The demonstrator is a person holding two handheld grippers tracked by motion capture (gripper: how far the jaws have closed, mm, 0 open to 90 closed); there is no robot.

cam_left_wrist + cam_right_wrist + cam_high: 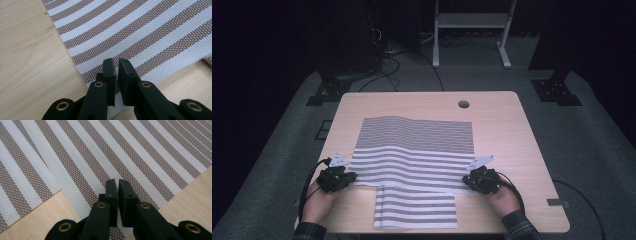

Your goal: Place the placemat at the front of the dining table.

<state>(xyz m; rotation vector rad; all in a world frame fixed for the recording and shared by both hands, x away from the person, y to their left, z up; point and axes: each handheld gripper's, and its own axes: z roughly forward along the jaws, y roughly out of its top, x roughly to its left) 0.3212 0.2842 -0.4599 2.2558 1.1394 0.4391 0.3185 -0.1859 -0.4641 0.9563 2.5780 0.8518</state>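
Note:
A brown-and-white striped woven mat (412, 167) lies across the middle of the wooden table (507, 125), its surface slightly rippled. My left gripper (352, 176) is at its near left corner. In the left gripper view the jaws (116, 61) are shut with the striped mat's (140, 32) edge running between them. My right gripper (467, 179) is at the near right corner, and its jaws (117, 181) are likewise shut on the mat's (130, 152) edge. A person's hand holds each gripper from the front edge.
A second striped mat (417, 131) lies behind the held one, partly under it. A smaller one (416, 210) sits at the table's front edge, its corner showing in the right gripper view (17, 190). A round cable hole (463, 104) is at the back.

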